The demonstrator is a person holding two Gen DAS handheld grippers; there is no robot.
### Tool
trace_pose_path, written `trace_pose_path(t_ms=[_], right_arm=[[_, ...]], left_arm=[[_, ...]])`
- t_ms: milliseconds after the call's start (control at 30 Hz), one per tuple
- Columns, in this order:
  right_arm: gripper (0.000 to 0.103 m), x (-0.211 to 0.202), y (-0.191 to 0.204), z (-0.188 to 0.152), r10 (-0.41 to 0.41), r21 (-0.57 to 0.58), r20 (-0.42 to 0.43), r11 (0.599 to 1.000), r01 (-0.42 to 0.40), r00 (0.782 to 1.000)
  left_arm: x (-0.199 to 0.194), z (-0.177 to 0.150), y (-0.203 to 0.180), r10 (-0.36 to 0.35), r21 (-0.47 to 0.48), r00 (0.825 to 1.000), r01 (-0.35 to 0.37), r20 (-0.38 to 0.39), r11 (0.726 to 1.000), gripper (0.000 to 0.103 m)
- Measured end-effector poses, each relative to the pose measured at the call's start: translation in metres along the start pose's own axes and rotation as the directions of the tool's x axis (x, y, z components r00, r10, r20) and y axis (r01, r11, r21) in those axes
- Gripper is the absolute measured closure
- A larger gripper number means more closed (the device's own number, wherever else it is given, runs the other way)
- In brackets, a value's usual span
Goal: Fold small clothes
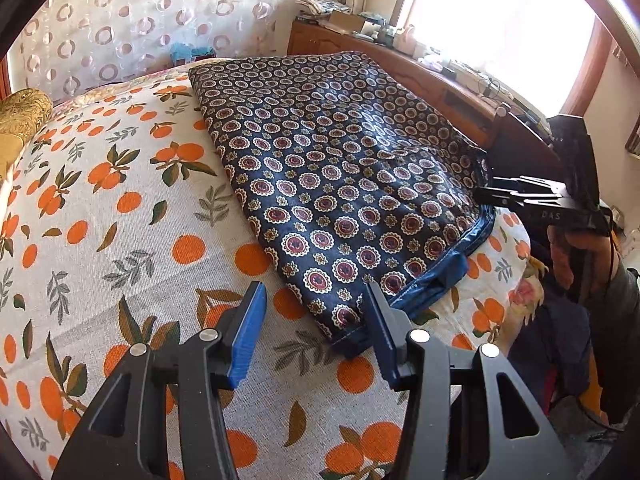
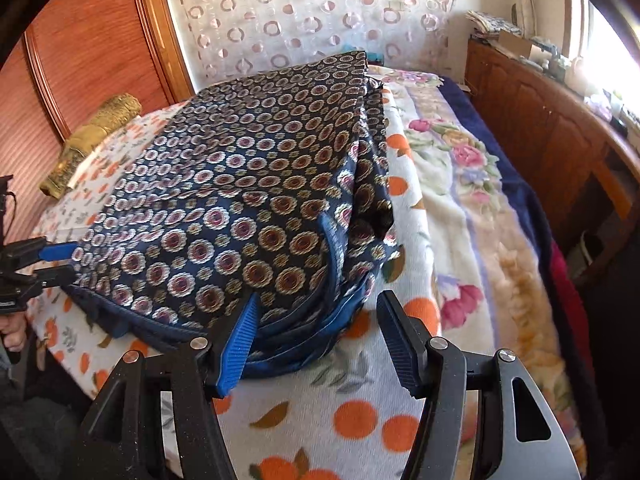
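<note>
The garment (image 1: 340, 184), dark silky cloth with medallion print and blue hem, lies folded flat on the orange-print bedspread (image 1: 100, 200). This looks like the start of another fold: both near corners need pinching next. The left gripper (image 1: 316, 312) and right gripper (image 2: 316, 320) both gape wide over those corners, holding nothing.

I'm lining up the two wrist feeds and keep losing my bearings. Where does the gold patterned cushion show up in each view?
Left wrist view: the gold cushion sits at the far left edge, on the orange-print bedspread.
Right wrist view: the gold cushion lies at the left, against the wooden panel.
Shared landmark: the navy medallion-print garment lies folded on the bed in both.
</note>
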State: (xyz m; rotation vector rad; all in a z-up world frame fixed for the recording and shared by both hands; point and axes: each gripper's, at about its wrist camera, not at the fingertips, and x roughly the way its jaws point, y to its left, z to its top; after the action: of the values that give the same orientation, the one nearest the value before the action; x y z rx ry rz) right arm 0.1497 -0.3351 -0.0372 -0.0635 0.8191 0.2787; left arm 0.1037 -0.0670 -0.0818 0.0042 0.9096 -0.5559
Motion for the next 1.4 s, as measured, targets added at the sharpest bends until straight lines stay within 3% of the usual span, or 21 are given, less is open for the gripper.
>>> trace_pose_path(t_ms=[200,400,467,533,633,700,800,1067,1400], right_arm=[[0.049,0.003,0.006,0.003,0.013,0.020,0.031,1.000,-0.014,0.999],[0.081,0.002,0.018,-0.008,-0.050,-0.045,0.043,0.998,0.052,0.998],[0.086,0.002,0.020,-0.010,-0.055,-0.059,0.042,0.997,0.057,0.998],[0.093,0.002,0.020,-0.011,-0.046,-0.060,0.044,0.997,0.049,0.998],[0.095,0.001,0.014,-0.011,-0.030,-0.027,0.053,0.999,0.031,0.998],[0.096,0.000,0.012,-0.012,-0.024,-0.024,0.061,0.999,0.026,0.998],[0.098,0.000,0.012,-0.014,-0.020,-0.025,0.069,0.999,0.021,0.997],[0.100,-0.020,0.010,-0.019,0.014,-0.015,0.131,1.000,-0.012,0.991],[0.100,-0.084,0.024,-0.028,0.088,-0.069,0.214,0.995,-0.075,0.973]], left_arm=[[0.002,0.001,-0.003,0.018,0.007,1.000,-0.018,0.011,1.000,0.059],[0.003,0.001,-0.001,-0.001,-0.021,1.000,0.001,0.019,1.000,0.059],[0.004,0.002,-0.003,-0.007,-0.020,1.000,0.007,0.021,1.000,0.059],[0.005,0.001,-0.007,-0.020,-0.011,1.000,0.020,0.019,1.000,0.075],[0.007,0.001,-0.013,0.009,0.018,1.000,-0.009,0.018,1.000,0.083],[0.005,0.001,-0.013,0.003,0.014,1.000,-0.003,0.023,1.000,0.092],[-0.004,0.004,-0.011,-0.021,0.003,0.999,0.020,0.051,1.000,0.096],[-0.040,0.012,-0.024,-0.054,0.053,0.990,0.048,0.131,0.997,0.098],[-0.094,0.022,-0.038,-0.114,0.102,0.966,0.092,0.234,0.990,0.098]])
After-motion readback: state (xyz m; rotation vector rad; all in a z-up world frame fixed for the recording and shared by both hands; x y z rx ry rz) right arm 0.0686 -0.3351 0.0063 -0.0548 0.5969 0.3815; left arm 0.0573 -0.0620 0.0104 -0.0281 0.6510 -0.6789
